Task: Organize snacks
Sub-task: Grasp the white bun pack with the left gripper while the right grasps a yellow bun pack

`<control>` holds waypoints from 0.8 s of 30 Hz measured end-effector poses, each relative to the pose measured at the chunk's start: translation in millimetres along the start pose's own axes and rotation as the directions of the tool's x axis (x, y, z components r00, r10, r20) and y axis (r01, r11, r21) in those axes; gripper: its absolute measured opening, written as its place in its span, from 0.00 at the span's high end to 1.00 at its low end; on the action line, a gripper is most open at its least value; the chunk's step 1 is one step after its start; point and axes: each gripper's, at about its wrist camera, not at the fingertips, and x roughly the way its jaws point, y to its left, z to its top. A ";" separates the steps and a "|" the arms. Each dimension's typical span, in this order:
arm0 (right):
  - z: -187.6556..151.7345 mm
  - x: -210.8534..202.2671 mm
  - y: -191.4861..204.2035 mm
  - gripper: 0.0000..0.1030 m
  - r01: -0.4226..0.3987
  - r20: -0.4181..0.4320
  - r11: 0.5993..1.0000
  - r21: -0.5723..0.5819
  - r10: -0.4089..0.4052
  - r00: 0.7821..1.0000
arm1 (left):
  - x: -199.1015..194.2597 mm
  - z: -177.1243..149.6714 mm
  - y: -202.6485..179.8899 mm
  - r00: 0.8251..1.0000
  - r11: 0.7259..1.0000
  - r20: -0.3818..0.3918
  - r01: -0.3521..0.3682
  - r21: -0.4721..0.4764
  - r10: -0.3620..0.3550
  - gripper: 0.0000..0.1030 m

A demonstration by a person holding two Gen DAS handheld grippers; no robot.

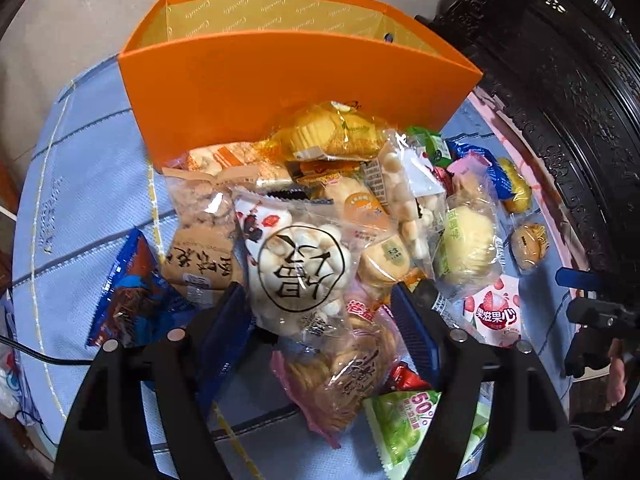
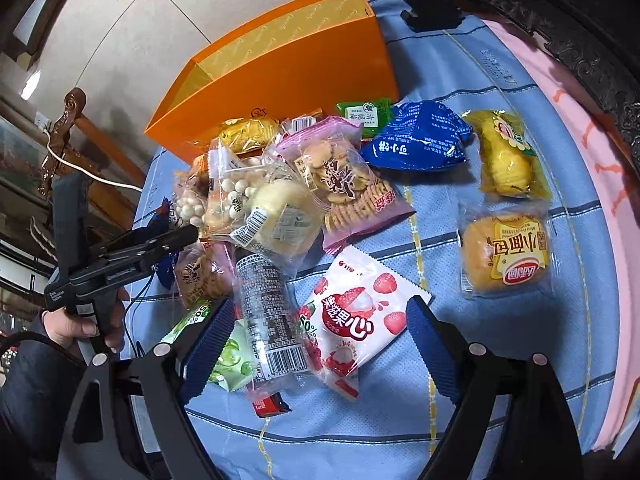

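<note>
Your left gripper [image 1: 316, 312] has its fingers [image 1: 224, 320] part-way in on either side of the clear bag of white balls [image 1: 300, 264], though you cannot tell whether they press it; behind the snack pile [image 1: 340, 200] on the blue-clothed bench [image 1: 88, 168] stands the open orange box [image 1: 280, 80]; further right, your right gripper [image 2: 320, 344] hangs with fingers wide over the strawberry gummy packet [image 2: 360, 316], gripping nothing.

Green 50% packet [image 1: 404, 428] half hidden under the left hand-held gripper [image 1: 320, 320], blue packet [image 1: 136, 296] partly behind its finger, orange box [image 1: 296, 80] floor out of sight, small print on clear wrapper [image 2: 268, 320] unreadable, person's sleeve [image 2: 28, 380] cut off at left edge.
</note>
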 end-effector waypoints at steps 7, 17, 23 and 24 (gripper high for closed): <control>0.7 4.5 -1.6 0.15 -0.011 -0.027 0.999 0.033 0.011 1.000 | 19.4 7.0 4.3 0.996 0.996 -0.033 -0.082 0.025 0.083 0.30; 2.9 5.6 2.7 0.15 0.002 -0.029 1.000 0.027 -0.002 1.000 | 36.3 20.5 -13.8 0.987 0.989 -0.060 -0.148 0.017 0.149 0.57; 10.2 -2.3 6.5 0.15 0.001 0.005 1.000 -0.013 -0.001 1.000 | -21.8 2.6 -6.0 0.997 0.996 0.053 -0.051 -0.074 0.055 0.59; 11.9 -3.4 7.0 0.15 0.006 0.015 1.000 -0.021 -0.006 1.000 | -33.0 -1.5 -5.4 0.996 0.996 0.070 -0.044 -0.081 0.049 0.59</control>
